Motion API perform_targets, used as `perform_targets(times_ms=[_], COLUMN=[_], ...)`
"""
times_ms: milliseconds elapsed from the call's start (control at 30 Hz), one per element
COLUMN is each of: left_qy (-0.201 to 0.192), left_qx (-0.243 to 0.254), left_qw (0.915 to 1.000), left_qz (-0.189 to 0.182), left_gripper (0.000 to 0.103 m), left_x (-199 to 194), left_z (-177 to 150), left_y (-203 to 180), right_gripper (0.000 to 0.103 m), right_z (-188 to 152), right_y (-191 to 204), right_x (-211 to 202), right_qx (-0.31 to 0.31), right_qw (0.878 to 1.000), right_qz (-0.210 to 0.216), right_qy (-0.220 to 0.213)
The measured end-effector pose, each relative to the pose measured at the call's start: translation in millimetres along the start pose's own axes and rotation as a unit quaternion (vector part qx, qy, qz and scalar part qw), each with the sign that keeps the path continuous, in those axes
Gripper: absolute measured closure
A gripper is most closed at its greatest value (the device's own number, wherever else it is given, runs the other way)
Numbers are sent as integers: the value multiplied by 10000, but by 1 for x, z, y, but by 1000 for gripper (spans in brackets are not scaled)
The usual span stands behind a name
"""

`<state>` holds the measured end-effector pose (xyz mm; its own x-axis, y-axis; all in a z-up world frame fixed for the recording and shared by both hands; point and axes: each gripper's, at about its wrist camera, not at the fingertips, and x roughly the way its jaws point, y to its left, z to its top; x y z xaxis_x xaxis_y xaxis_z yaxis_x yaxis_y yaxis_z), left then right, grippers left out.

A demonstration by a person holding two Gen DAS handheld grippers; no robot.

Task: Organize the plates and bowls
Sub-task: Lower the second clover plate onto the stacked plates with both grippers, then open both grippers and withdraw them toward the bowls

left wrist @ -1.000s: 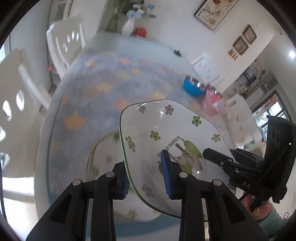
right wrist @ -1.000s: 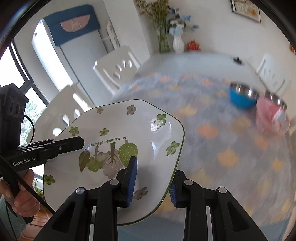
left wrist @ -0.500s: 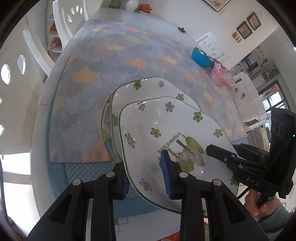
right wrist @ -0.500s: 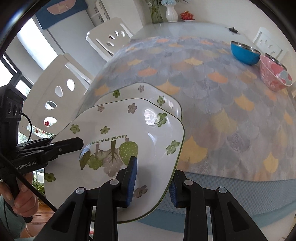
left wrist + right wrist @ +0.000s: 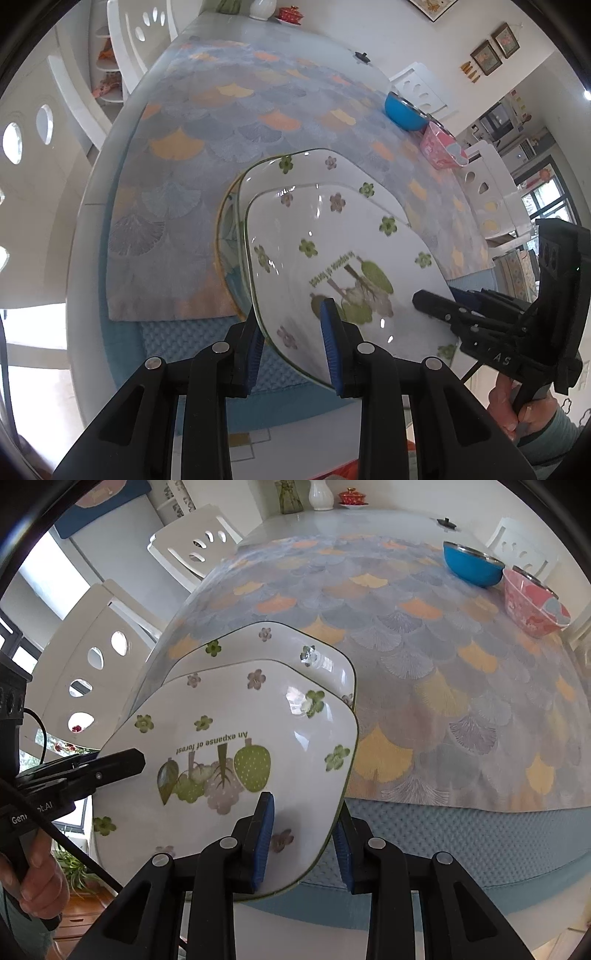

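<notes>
White plate (image 5: 236, 738) between both clamped tools

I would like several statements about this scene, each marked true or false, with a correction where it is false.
1. Both grippers hold the same white square plate with green flowers. True: the left gripper and the right gripper clamp opposite edges.
2. The table is bare under the held plate. False: a matching flowered plate lies there.
3. The blue metal bowl stands beside the pink patterned bowl. True.
4. The blue bowl is stacked inside the pink one. False: they stand side by side.
5. The held plate is blank. False: it bears printed words.
</notes>
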<state>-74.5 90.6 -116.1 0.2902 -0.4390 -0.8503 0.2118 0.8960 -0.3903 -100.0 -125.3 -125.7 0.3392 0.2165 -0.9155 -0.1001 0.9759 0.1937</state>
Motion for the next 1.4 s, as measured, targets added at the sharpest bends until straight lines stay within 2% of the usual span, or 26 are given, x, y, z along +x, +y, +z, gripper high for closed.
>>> perform_targets(times_ms=[300, 467, 600, 833, 1200, 1400], left_qy=[-153, -210, -243, -289, -302, -478], left_qx=[-66, 192, 59, -220, -176, -127], left_qw=[9999, 9995, 9996, 9993, 9994, 9988], left_qz=[-8, 142, 111, 95, 14, 1], left_gripper=[78, 77, 77, 77, 77, 77], left_x=[-10, -11, -13, -10, -16, -30], left_z=[0, 3, 5, 10, 10, 19], left_y=[6, -6, 0, 9, 6, 6], right_gripper=[73, 73, 73, 73, 72, 72], right_z=[1, -2, -1, 17, 34, 32], right_y=[6, 10, 2, -18, -3, -13], right_x=[-1, -4, -9, -4, 8, -1], right_qx=[-60, -120, -20, 378, 279, 539], right_qw=[10000, 9999, 9997, 9991, 9994, 9985], right_qz=[-17, -26, -185, -129, -207, 32], right_qy=[-55, -77, -155, -131, 15, 13])
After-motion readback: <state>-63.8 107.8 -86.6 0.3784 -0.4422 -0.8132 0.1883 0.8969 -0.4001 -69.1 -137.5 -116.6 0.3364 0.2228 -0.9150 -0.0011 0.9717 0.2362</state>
